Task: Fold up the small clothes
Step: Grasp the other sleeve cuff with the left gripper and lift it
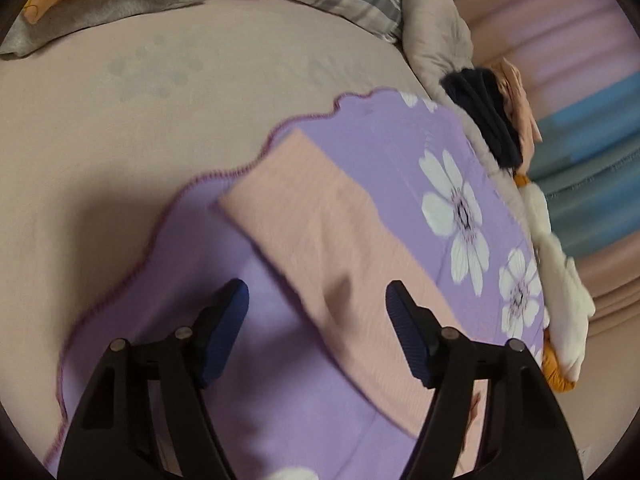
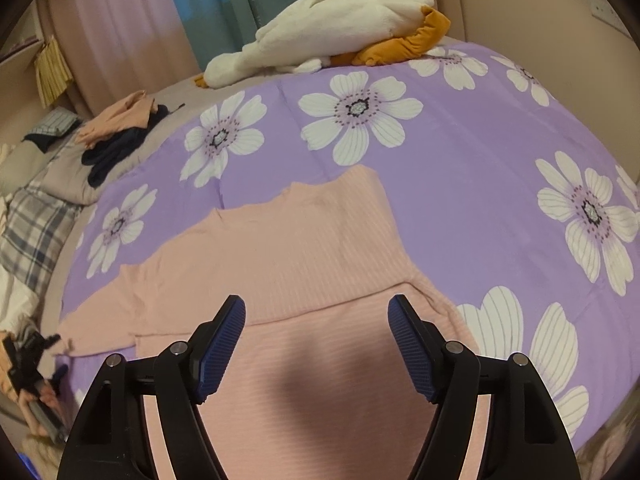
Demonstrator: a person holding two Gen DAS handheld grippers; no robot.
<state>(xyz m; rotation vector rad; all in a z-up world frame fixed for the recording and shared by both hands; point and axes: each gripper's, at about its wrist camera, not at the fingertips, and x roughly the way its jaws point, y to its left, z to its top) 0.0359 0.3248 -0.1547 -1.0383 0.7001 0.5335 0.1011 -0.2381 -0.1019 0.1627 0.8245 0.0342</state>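
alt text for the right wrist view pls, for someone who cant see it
A pink ribbed sweater lies partly folded on a purple blanket with white flowers, and the right tongs hang open just above it. A white and orange plush toy rests at the blanket's far edge, and a small pile of peach and navy clothes sits far left.

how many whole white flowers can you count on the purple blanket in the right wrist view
4: one left of the pink ribbed top at, two beyond it at and, one right at. Others are cut off.
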